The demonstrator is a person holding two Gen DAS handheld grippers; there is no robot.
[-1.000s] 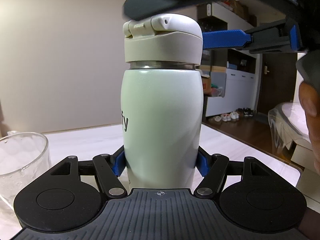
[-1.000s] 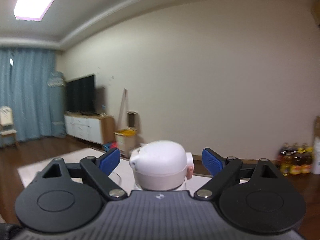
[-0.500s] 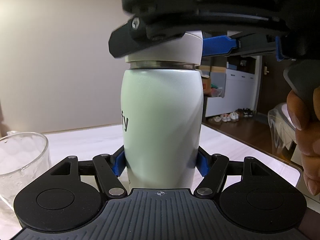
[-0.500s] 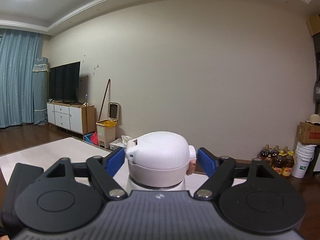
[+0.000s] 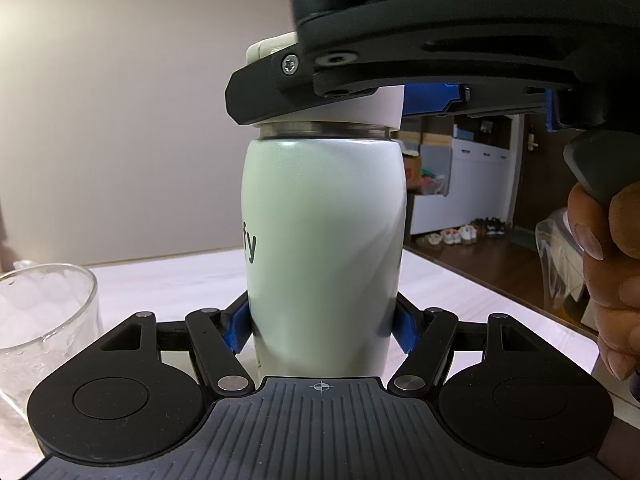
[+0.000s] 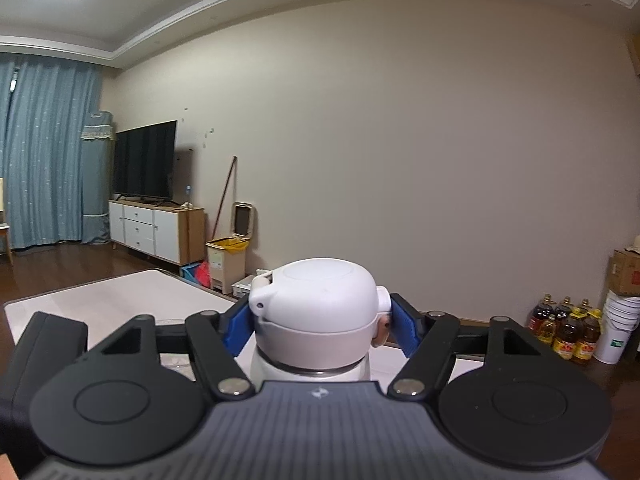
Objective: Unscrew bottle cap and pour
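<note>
A pale green bottle (image 5: 324, 240) stands upright on the white table (image 5: 160, 276). My left gripper (image 5: 322, 328) is shut on its lower body, a blue pad on each side. Its white flip-top cap (image 6: 316, 300) sits on the metal neck ring. My right gripper (image 6: 318, 324) comes at the cap from the other side, and its jaws are closing, with the blue pads touching the cap's hinge side and button side. In the left wrist view the right gripper's black body (image 5: 440, 60) hides most of the cap (image 5: 384, 108).
A clear glass (image 5: 40, 320) stands on the table to the bottle's left. A person's hand (image 5: 612, 280) holds the right gripper's handle at the right edge. The table's edge (image 5: 520, 300) runs behind the bottle, with wooden floor beyond.
The right gripper's jaws have drawn in from wide of the cap until the pads meet it. Its body has moved over the bottle's top. The left gripper and the bottle kept still.
</note>
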